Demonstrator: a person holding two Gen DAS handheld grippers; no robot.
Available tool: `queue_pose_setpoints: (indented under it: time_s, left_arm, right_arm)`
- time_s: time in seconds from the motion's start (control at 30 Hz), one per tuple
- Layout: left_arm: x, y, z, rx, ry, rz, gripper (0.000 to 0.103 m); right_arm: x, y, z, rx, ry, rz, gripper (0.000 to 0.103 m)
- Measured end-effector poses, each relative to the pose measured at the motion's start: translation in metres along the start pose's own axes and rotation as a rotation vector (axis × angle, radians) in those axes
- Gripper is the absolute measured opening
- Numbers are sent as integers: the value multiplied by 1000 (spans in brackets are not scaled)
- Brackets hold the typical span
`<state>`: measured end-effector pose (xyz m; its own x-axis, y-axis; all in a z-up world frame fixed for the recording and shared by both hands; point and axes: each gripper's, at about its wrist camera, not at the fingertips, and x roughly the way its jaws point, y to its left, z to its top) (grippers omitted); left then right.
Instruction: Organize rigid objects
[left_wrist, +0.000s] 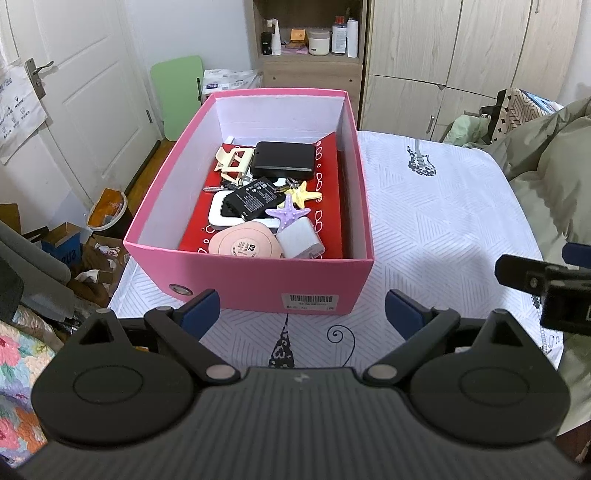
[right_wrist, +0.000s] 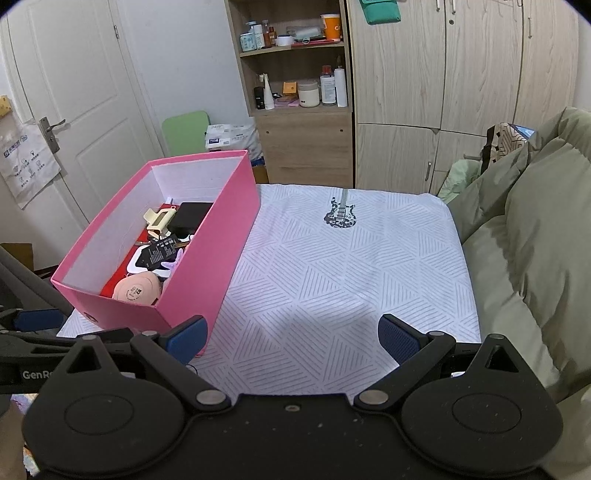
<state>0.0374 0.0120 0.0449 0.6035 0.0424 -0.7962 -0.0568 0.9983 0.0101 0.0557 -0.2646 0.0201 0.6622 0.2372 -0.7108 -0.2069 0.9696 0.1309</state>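
A pink box (left_wrist: 258, 280) (right_wrist: 221, 236) stands on the white patterned bed sheet (left_wrist: 443, 221) (right_wrist: 351, 266). Inside lie a black case (left_wrist: 283, 159), a cream hair clip (left_wrist: 232, 162), a black battery (left_wrist: 255, 197), a yellow starfish (left_wrist: 304, 194), a purple starfish (left_wrist: 289, 215), a white charger (left_wrist: 301, 242) and a round pink compact (left_wrist: 243, 246) (right_wrist: 136, 288). My left gripper (left_wrist: 302, 314) stands open just in front of the box, empty. My right gripper (right_wrist: 291, 338) is open and empty over the sheet, to the right of the box; part of it shows at the left wrist view's right edge.
A green quilt (right_wrist: 535, 240) is piled along the bed's right side. Wooden wardrobes (right_wrist: 443, 92) and a shelf with bottles (right_wrist: 295, 88) stand behind the bed. A white door (left_wrist: 74, 92), a green board (left_wrist: 177, 96) and cardboard clutter (left_wrist: 92, 251) fill the floor at left.
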Motion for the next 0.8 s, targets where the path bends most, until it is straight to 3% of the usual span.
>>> queue_pose_setpoints:
  time_s: [0.8]
  left_arm:
    - [0, 2, -1, 9, -18, -3, 101]
  right_arm:
    - [2, -1, 0, 15, 13, -21, 101]
